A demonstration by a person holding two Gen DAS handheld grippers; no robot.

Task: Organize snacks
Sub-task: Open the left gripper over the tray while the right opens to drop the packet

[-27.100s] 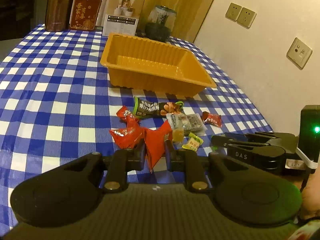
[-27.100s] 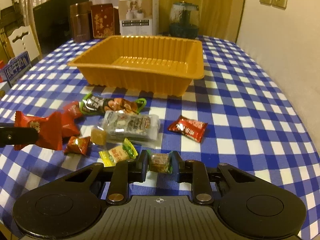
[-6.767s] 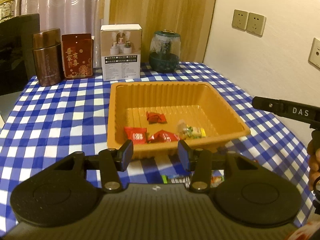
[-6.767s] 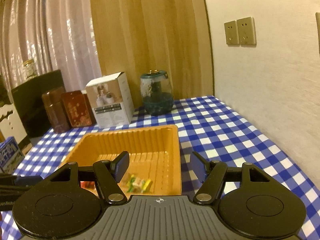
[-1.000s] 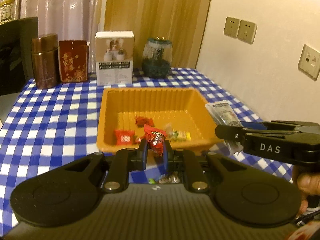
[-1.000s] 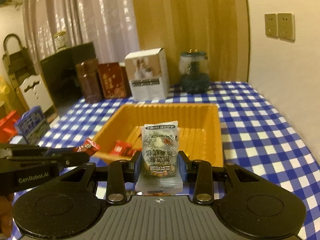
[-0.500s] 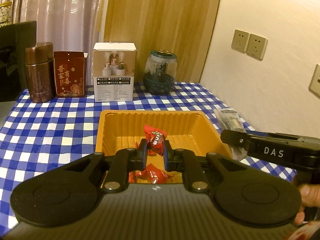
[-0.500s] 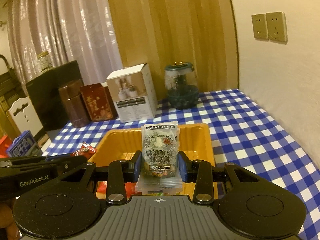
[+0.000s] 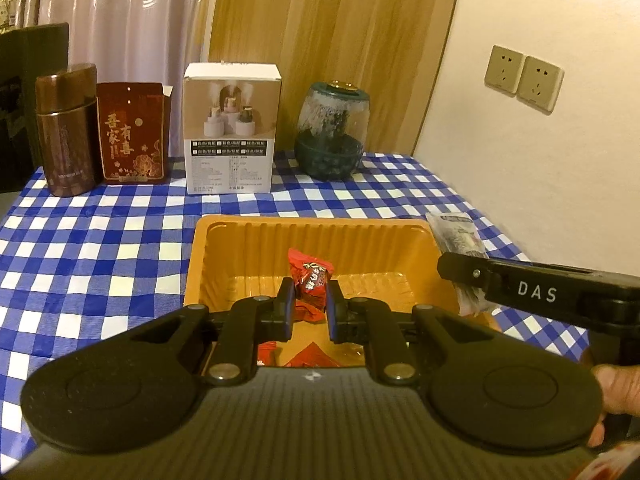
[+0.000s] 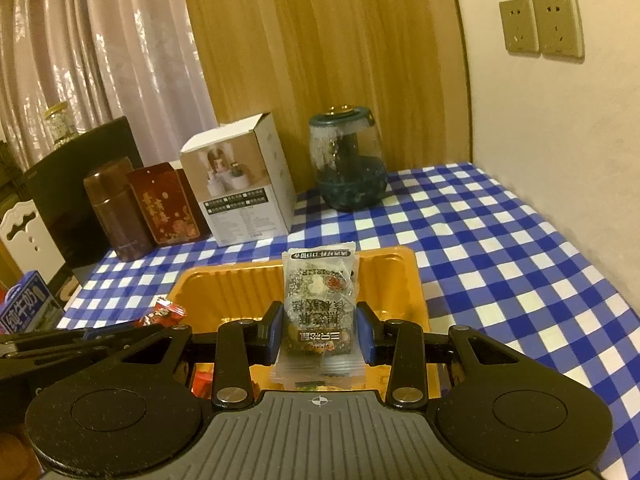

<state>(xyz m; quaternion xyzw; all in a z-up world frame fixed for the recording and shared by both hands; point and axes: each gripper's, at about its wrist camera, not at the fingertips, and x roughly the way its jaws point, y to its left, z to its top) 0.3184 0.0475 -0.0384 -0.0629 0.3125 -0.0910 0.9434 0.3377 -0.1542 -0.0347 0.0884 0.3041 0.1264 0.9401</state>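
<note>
left gripper (image 9: 307, 306) pinching crinkly red candy wrapper (image 9: 311, 278); right gripper (image 10: 319, 328) pinching clear plastic snack packet (image 10: 319, 300) above ribbed orange tray (image 9: 248, 256).

Both views look forward and down along their own fingers from just above the near edge of the orange tray (image 9: 224, 256), facing the far wall. The left wrist view sits left of the tray's centre, close over it. The right wrist view stands right of the tray (image 10: 416, 280), equally close, angled slightly leftward. Both share the tray and the white box (image 9: 230, 128) (image 10: 244, 184) behind it.
</note>
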